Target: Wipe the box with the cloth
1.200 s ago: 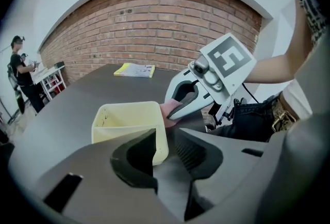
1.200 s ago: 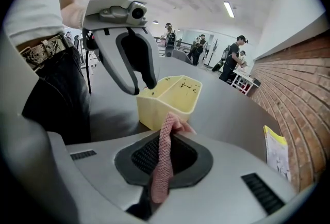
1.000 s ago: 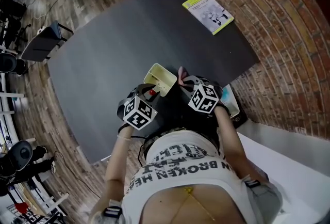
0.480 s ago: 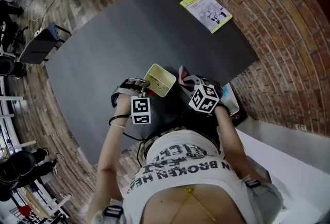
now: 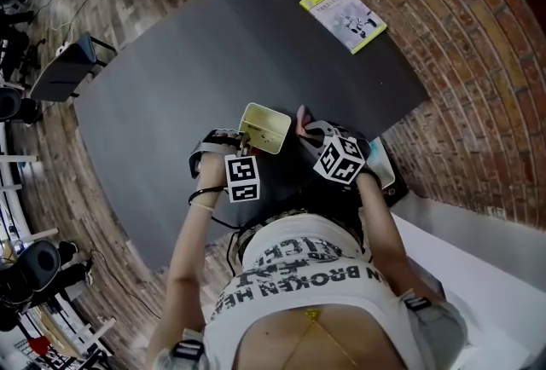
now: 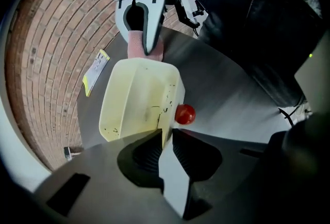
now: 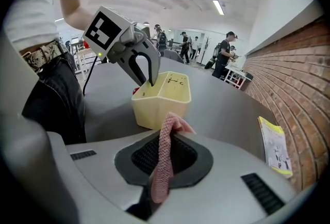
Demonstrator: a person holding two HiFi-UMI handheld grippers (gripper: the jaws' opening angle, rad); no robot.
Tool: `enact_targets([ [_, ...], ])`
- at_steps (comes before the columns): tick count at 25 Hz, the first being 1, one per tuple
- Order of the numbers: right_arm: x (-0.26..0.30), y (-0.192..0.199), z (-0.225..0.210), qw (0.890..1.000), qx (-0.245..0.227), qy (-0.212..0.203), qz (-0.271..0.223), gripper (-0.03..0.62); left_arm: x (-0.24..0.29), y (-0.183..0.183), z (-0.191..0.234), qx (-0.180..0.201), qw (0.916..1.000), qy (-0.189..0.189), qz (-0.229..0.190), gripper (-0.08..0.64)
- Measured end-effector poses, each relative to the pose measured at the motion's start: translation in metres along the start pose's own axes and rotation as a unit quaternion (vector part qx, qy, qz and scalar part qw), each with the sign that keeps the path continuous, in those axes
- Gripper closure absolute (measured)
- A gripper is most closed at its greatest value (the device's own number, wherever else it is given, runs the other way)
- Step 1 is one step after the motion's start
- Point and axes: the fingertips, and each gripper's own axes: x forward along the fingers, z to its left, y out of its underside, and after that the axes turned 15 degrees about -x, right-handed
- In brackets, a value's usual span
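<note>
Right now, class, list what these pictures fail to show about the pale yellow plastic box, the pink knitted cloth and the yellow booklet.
Pale yellow plastic box: underside hidden by the dark grey table, every view.
Pink knitted cloth: lower end hidden inside the right gripper, right gripper view.
Yellow booklet: print too small, head view.

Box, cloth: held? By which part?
Left tool, jaws just closing, grips the box by one wall at the rim. Right tool clamps the cloth, one end poking past the tips.
</note>
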Motion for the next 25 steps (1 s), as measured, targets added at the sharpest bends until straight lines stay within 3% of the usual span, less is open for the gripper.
enact_targets([
  [5, -0.001, -0.005, -0.016, 1.0, 0.007, 0.006, -0.025, 0.575, -0.006, -0.013, -0.015, -0.056, 0.9976, 0.033, -0.024, 0.515],
  [10, 0.008, -0.005, -0.034, 0.999, -0.014, -0.017, -0.038, 0.575, -0.01, -0.031, -0.024, -0.158, 0.9803, 0.093, -0.075, 0.531],
  [17, 0.031, -0.015, -0.057, 0.995, -0.08, -0.048, -0.026, 0.575, -0.009, -0.031, -0.023, -0.166, 0.9773, 0.103, -0.081, 0.532],
  [25, 0.035, -0.019, -0.048, 0.993, -0.092, -0.066, -0.03, 0.575, -0.01, -0.031, -0.023, -0.164, 0.9777, 0.103, -0.082, 0.531],
])
